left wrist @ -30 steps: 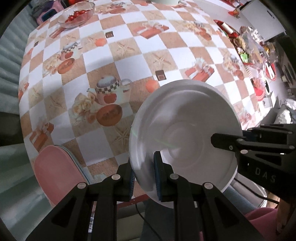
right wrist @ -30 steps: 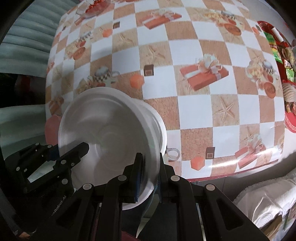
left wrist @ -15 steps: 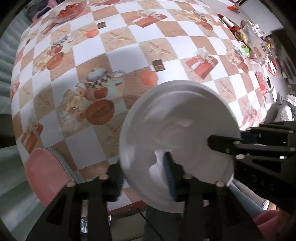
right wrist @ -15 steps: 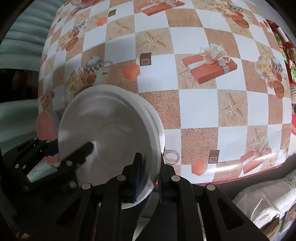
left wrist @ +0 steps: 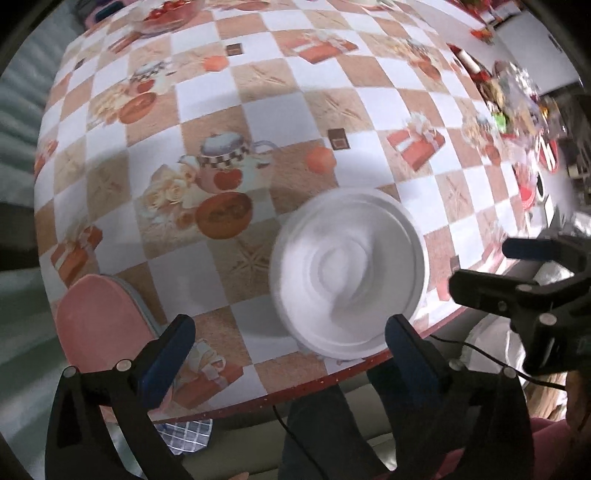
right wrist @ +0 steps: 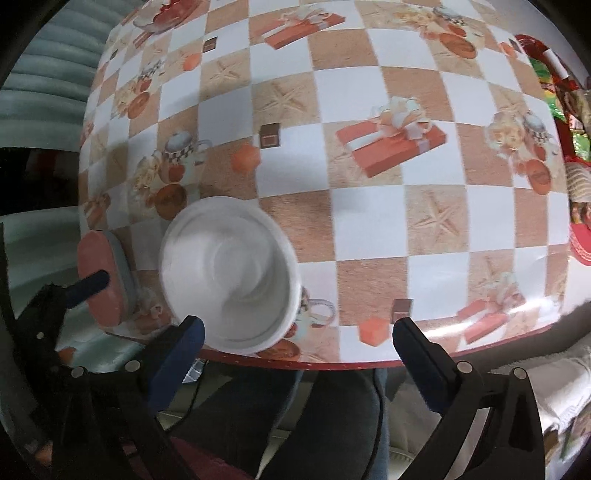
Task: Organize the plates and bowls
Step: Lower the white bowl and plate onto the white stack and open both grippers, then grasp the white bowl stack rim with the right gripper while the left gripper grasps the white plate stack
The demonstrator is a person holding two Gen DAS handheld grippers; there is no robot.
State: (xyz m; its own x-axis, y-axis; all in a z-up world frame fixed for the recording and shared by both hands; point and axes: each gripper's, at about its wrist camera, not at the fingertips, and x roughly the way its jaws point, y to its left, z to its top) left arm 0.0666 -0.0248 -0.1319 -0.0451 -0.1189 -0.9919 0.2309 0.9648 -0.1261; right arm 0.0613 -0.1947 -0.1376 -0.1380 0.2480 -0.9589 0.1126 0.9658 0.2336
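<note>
A stack of white plates [left wrist: 349, 273] sits on the checkered tablecloth near the table's front edge; it also shows in the right wrist view [right wrist: 229, 273]. My left gripper [left wrist: 284, 354] is open and empty, just in front of the stack. My right gripper [right wrist: 299, 350] is open and empty, over the table's front edge to the right of the stack. A pink plate [left wrist: 99, 321] on a grey one lies at the front left corner, also seen in the right wrist view [right wrist: 99, 273]. The right gripper shows in the left wrist view [left wrist: 517, 273].
A glass bowl of red fruit [left wrist: 166, 14] stands at the far left of the table [left wrist: 258, 110]. Red trays with packets and clutter [left wrist: 517, 96] line the right side, also visible in the right wrist view [right wrist: 569, 110]. The person's legs are below the front edge.
Both grippers were shut on the white plates held above the table. Now both have opened and drawn back, and the plates rest on the table.
</note>
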